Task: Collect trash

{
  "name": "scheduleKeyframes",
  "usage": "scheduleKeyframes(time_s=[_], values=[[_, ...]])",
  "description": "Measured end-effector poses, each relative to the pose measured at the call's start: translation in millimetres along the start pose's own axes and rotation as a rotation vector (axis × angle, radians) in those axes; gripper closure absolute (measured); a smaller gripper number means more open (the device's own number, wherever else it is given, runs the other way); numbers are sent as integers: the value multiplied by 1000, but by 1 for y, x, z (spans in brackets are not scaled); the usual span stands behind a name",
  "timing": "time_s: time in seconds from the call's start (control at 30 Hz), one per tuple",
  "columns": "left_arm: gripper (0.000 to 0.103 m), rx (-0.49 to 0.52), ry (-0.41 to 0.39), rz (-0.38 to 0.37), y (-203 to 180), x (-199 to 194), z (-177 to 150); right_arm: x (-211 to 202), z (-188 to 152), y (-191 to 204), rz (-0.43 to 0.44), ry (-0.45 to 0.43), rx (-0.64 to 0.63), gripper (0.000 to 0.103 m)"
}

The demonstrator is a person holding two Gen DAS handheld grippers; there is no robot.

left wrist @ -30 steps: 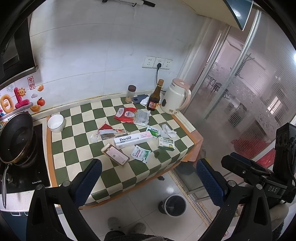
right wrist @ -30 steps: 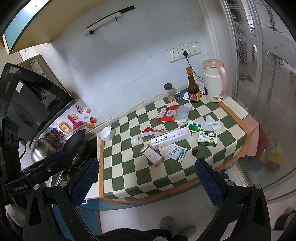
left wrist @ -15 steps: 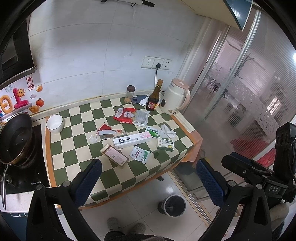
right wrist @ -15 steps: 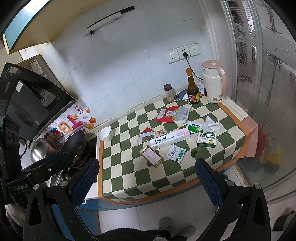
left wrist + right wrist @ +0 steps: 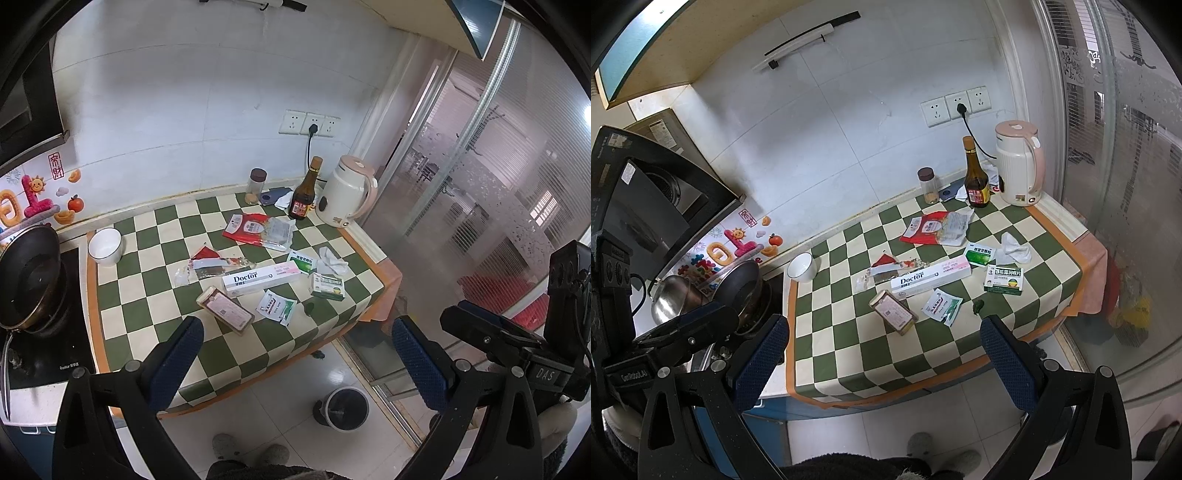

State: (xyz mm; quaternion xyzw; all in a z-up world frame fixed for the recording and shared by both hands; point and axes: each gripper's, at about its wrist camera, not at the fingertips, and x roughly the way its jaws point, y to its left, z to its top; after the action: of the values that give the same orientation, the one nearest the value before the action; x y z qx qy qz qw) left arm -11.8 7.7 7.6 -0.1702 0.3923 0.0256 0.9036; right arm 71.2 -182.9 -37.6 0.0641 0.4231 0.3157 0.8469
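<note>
Litter is lying across the green-and-white checkered counter cloth (image 5: 133, 317), nothing collected yet. Both the left gripper (image 5: 295, 354) and right gripper (image 5: 882, 350) are hovering wide apart and empty, off the front edge. Nearest that edge are sitting a brown flat packet (image 5: 225, 310) and a white-green sachet (image 5: 276, 306); a small grey bin (image 5: 345, 408) is standing on the floor below. Next, I judge, one gripper needs lowering onto the packet.
</note>
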Motion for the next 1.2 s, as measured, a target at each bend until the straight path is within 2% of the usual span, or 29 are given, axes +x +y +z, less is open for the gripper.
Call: scheduleKeyframes(time_s=[0.3,0.37,0.47,0.53,0.7,0.8,0.87,1.0,1.13,1.2], values=[[0,4,7,3,-6,6,4,1,-1,0,-4,-3,3,0],[0,27,-9,50,-7,10,5,2,0,-3,-19,-15,19,0],[0,117,-51,233,-9,28,10,12,10,-9,-99,-27,51,0],[0,158,-50,312,-4,48,13,23,12,-16,-166,-26,76,0],[0,235,25,372,28,121,27,65,13,-47,-266,27,173,0],[0,327,108,388,36,184,38,101,14,-77,-338,78,212,0],[0,400,199,388,37,237,42,134,16,-102,-382,141,220,0],[0,519,331,401,39,319,46,213,27,-160,-457,311,161,0],[0,634,465,405,32,402,38,297,38,-210,-484,475,47,0],[0,678,533,375,26,437,32,333,41,-233,-470,544,26,0]])
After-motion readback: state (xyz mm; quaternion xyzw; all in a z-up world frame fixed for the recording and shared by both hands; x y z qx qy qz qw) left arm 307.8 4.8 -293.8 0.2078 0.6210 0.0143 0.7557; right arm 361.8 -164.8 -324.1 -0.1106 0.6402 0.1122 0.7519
